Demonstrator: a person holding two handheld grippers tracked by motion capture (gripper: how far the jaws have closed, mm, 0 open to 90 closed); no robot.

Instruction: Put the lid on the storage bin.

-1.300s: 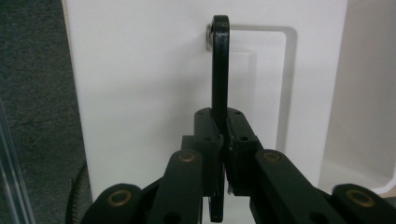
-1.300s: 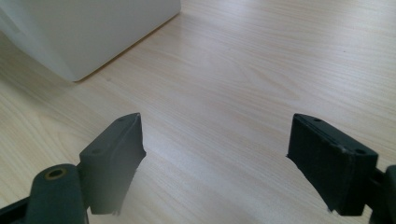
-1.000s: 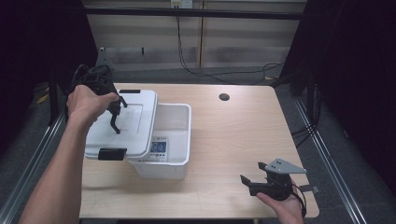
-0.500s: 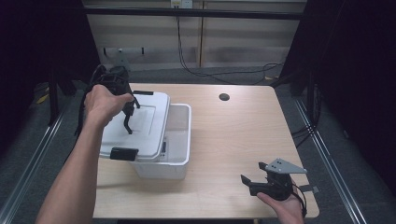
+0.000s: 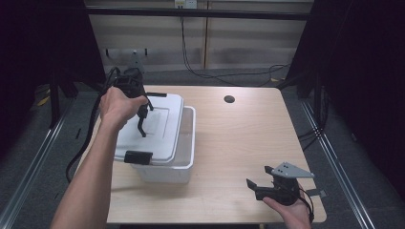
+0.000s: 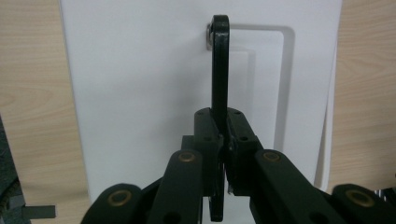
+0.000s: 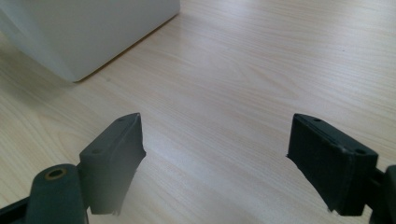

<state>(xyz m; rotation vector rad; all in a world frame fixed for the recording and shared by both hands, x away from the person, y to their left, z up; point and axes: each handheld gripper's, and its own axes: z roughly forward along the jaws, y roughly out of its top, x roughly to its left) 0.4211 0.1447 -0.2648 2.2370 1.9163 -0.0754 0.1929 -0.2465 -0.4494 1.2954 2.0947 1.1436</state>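
Lid (image 5: 157,126) askew over white bin (image 5: 184,162)

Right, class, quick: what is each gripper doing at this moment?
Left gripper: shut on the black handle of the white plastic lid.
Right gripper: open, holding nothing, above the light wooden table.

Overhead light fell brightly on the bench (image 5: 248,143) while the room around stayed nearly black. The white lid (image 6: 140,70) glared softly; close-up jaws looked slightly blurred, their shadows soft.
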